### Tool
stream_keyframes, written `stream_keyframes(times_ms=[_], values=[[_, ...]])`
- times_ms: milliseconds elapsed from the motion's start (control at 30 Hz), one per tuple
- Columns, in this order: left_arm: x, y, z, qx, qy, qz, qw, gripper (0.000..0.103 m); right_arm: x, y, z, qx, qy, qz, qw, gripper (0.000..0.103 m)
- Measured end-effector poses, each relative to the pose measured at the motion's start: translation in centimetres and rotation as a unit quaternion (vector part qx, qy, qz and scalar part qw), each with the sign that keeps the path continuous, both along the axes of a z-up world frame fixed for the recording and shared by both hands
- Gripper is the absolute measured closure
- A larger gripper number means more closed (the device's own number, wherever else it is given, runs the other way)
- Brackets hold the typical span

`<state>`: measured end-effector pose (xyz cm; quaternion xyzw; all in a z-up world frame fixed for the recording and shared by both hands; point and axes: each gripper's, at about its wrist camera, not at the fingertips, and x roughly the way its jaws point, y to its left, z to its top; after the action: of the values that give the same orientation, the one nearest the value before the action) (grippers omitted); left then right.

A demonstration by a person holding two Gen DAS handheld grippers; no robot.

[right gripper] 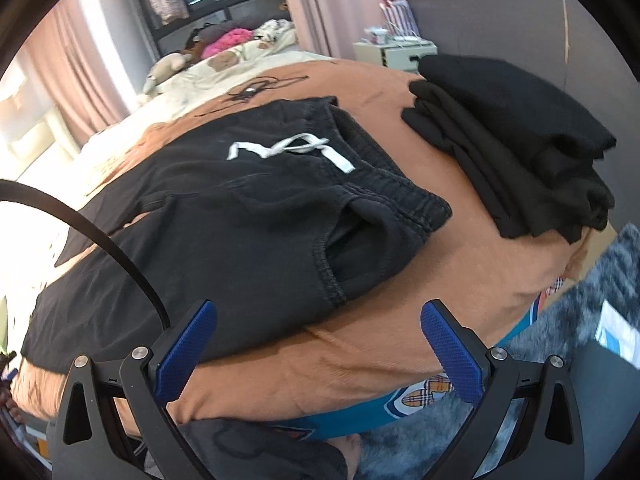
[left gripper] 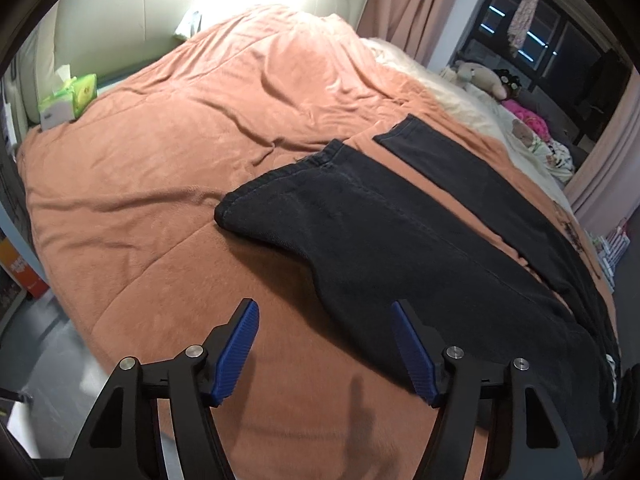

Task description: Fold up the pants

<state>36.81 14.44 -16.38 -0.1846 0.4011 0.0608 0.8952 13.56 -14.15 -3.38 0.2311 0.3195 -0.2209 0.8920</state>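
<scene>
Black pants [left gripper: 400,240] lie spread flat on an orange blanket [left gripper: 180,160], both legs stretched away side by side. The left wrist view shows the leg ends; the nearer leg's cuff [left gripper: 240,208] points left. My left gripper [left gripper: 324,312] is open and empty, hovering just short of the nearer leg. The right wrist view shows the waistband [right gripper: 380,184] with a white drawstring [right gripper: 296,150] and an open side pocket [right gripper: 348,240]. My right gripper [right gripper: 320,316] is open and empty, near the waist's near edge.
A stack of folded black clothes [right gripper: 520,140] sits right of the waistband. A green tissue pack [left gripper: 68,100] lies at the blanket's far left. Stuffed toys and bedding [left gripper: 520,120] lie beyond the legs. A black cable [right gripper: 100,236] crosses the right view. A white nightstand [right gripper: 396,50] stands behind.
</scene>
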Motion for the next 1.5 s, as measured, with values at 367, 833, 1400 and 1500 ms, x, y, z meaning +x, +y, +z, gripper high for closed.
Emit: stream_keyframes(times_ms=[367, 833, 1400, 1500], values=[[4.4, 1.9, -2.8, -0.007, 0.040, 0.033, 0.9986, 0.048, 1.3, -4.1, -1.2, 0.059, 0.001, -0.032, 0.998, 0.010], [6.9, 3.7, -3.2, -0.012, 0.052, 0.058, 0.9969, 0.083, 3.9, -9.0, -3.5, 0.117, -0.032, -0.014, 0.992, 0.042], [6.5, 0.9, 5.5, 0.065, -0.043, 0.045, 0.9959, 0.100, 3.9, -10.0, 0.9, 0.080, -0.100, 0.016, 0.992, 0.099], [6.9, 0.2, 7.0, 0.080, -0.059, 0.043, 0.9941, 0.100, 4.5, -10.0, 2.3, 0.060, -0.108, 0.023, 0.992, 0.099]])
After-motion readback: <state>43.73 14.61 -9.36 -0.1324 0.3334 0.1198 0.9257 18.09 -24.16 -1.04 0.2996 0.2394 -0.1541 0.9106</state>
